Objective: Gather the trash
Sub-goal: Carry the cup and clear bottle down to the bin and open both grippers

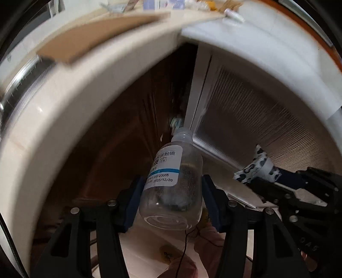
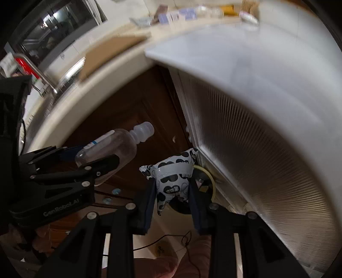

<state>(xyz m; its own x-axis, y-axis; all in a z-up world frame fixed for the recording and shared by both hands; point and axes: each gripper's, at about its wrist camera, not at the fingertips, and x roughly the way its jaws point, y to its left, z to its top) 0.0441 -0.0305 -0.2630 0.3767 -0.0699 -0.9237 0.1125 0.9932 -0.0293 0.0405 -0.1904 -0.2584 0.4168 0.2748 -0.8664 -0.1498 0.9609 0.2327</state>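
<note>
My left gripper (image 1: 172,188) is shut on a clear plastic bottle (image 1: 173,188) with a white and blue label, neck pointing up and away. The bottle also shows in the right wrist view (image 2: 109,149), held by the left gripper (image 2: 85,162) at the left. My right gripper (image 2: 172,190) is shut on a crumpled white wrapper with black blobs (image 2: 171,181). In the left wrist view that wrapper (image 1: 256,166) sticks out of the right gripper (image 1: 275,177) at the right. Both are held below the counter edge, in front of dark brown cabinet doors.
A cream counter edge (image 1: 74,119) arcs overhead, with a brown board (image 1: 96,40) and small packages (image 2: 177,14) on top. A white ribbed-glass appliance door (image 2: 256,149) stands on the right. A faucet (image 2: 36,70) is at upper left. Tiled floor and a thin cable (image 2: 171,237) lie below.
</note>
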